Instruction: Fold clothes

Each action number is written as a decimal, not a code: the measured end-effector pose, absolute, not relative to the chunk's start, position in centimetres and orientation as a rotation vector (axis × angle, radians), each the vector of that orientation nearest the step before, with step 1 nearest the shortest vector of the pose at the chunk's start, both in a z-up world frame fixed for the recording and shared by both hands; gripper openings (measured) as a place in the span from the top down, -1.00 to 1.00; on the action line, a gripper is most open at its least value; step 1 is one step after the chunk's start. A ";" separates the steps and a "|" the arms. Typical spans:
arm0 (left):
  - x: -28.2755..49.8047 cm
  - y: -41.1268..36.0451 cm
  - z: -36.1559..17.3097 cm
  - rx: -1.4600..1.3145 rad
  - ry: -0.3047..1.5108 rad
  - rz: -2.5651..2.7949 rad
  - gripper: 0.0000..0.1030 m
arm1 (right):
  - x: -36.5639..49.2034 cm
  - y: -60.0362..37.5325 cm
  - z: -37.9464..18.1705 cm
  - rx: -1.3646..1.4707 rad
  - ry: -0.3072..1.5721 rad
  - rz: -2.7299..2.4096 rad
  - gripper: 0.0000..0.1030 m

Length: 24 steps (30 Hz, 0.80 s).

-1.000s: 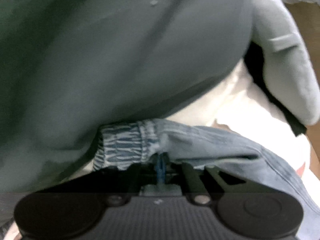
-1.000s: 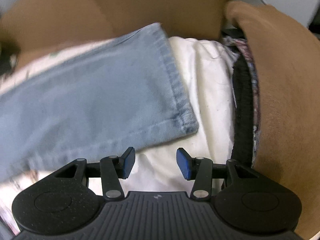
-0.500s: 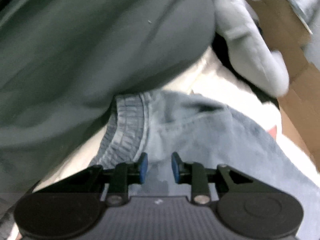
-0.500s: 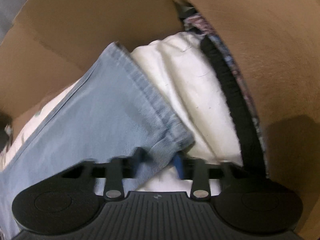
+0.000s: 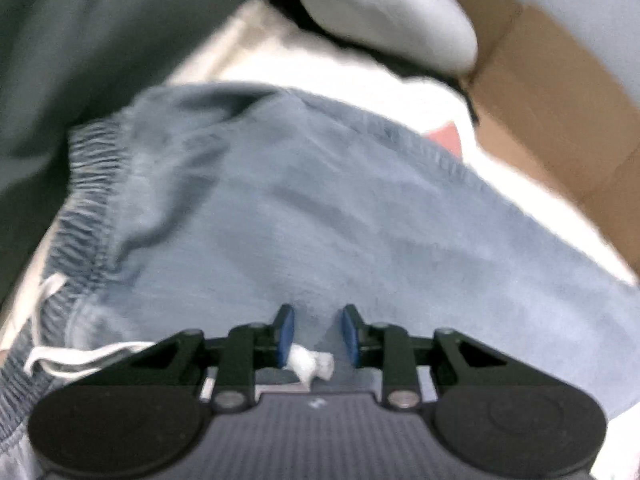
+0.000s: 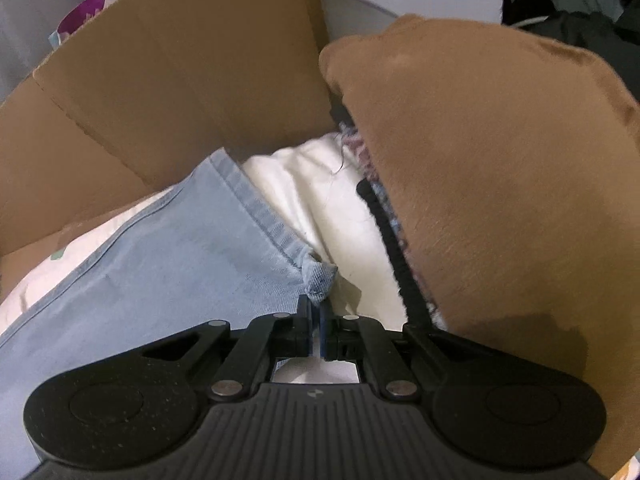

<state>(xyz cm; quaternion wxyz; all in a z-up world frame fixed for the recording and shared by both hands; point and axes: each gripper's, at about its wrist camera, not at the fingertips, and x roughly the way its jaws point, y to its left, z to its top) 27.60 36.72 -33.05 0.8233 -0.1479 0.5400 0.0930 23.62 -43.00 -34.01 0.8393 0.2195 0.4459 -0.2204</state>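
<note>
Light blue denim trousers (image 5: 304, 216) lie on a pile of clothes in a cardboard box. In the left wrist view their gathered elastic waistband (image 5: 86, 200) and white drawstring (image 5: 72, 356) are at the left. My left gripper (image 5: 316, 334) is open just above the denim near the waist, with a white tag between its blue pads. In the right wrist view the trouser leg (image 6: 168, 256) runs to its hem corner (image 6: 318, 276). My right gripper (image 6: 315, 320) is shut on that hem corner.
A dark grey garment (image 5: 100, 28) and a pale grey garment (image 5: 384, 12) lie beyond the waistband. A brown garment (image 6: 500, 184) with a black edge (image 6: 396, 248) lies right of the hem, over white cloth (image 6: 320, 200). Cardboard box walls (image 6: 172, 92) stand behind.
My left gripper let go of the waistband, opened and pulled back over the denim. My right gripper moved onto the hem corner and shut on it, lifting it slightly.
</note>
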 end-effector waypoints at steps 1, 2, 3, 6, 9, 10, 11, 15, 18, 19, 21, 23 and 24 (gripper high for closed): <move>28.2 36.4 -33.9 -0.298 1.169 0.204 0.46 | 23.7 -42.9 -34.0 0.454 0.949 -0.468 0.98; 28.6 36.3 -34.6 -0.297 1.192 0.210 0.44 | 23.7 -43.0 -34.0 0.447 0.952 -0.470 0.98; 29.0 36.3 -35.3 -0.305 1.199 0.224 0.42 | 23.6 -43.1 -34.1 0.442 0.955 -0.471 0.98; 29.9 36.5 -35.8 -0.326 1.171 0.251 0.41 | 24.0 -43.1 -33.8 0.420 0.960 -0.473 0.98; 31.1 36.4 -35.1 -0.301 1.149 0.263 0.42 | 24.4 -43.2 -34.3 0.430 0.997 -0.475 0.97; 31.4 36.4 -34.7 -0.294 1.137 0.268 0.45 | 24.8 -43.3 -34.7 0.444 1.032 -0.472 0.96; 31.8 36.4 -34.2 -0.287 1.126 0.273 0.47 | 25.0 -43.1 -34.7 0.424 1.045 -0.470 0.95; 33.2 35.2 -33.1 -0.252 1.103 0.210 0.45 | 25.0 -41.7 -33.4 0.308 1.054 -0.482 0.80; 34.7 34.2 -33.5 -0.240 1.116 0.168 0.46 | 24.6 -40.9 -32.4 0.240 1.010 -0.458 0.69; 35.1 33.8 -33.7 -0.232 1.122 0.164 0.46 | 24.8 -40.8 -32.3 0.230 0.997 -0.422 0.46; 35.8 33.1 -34.2 -0.223 1.124 0.165 0.45 | 25.7 -40.4 -32.4 0.195 0.984 -0.358 0.38; 36.3 32.4 -34.6 -0.214 1.121 0.172 0.45 | 26.8 -40.1 -32.6 0.158 0.984 -0.327 0.38; 36.5 32.0 -34.6 -0.207 1.116 0.169 0.45 | 27.2 -40.1 -32.7 0.153 0.978 -0.320 0.38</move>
